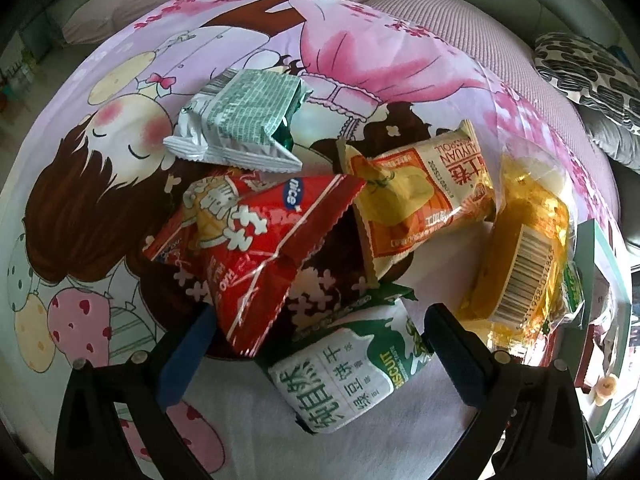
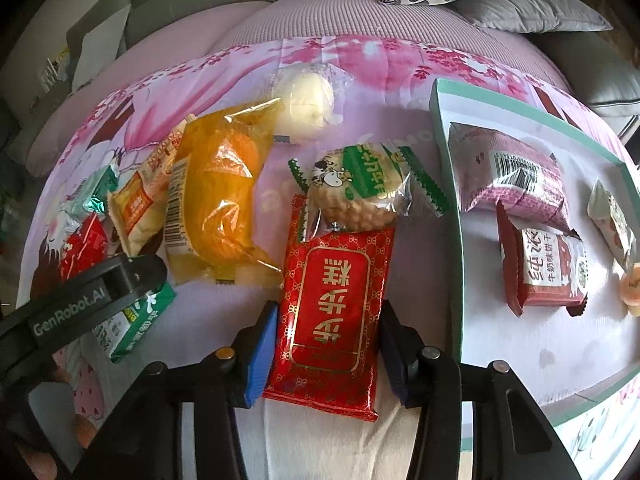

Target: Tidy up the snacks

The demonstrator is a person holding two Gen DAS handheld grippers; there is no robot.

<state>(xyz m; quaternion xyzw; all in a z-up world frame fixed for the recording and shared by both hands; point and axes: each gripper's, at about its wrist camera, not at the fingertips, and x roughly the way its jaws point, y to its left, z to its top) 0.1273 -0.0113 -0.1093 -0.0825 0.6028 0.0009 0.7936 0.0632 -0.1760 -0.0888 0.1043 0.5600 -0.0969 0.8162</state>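
Straddling the red cake packet [image 2: 332, 312] at six o'clock with parted fingers, the right gripper [image 2: 328, 348] could drag along the round biscuit [image 2: 362, 190] overlapping its far end, while the left gripper [image 1: 320, 344], also spread, brackets the green biscuit pack [image 1: 352, 364].

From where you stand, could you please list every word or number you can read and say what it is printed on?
"nice": red snack bag.
"BISCUIT": green-and-white biscuit pack.
"GenRobot.AI": left gripper, seen from the right wrist.
"步步糕", upside down: red cake packet.
"牛奶味饼干": red biscuit pack in the tray.
Barcode digits on the yellow bag: too blurred.
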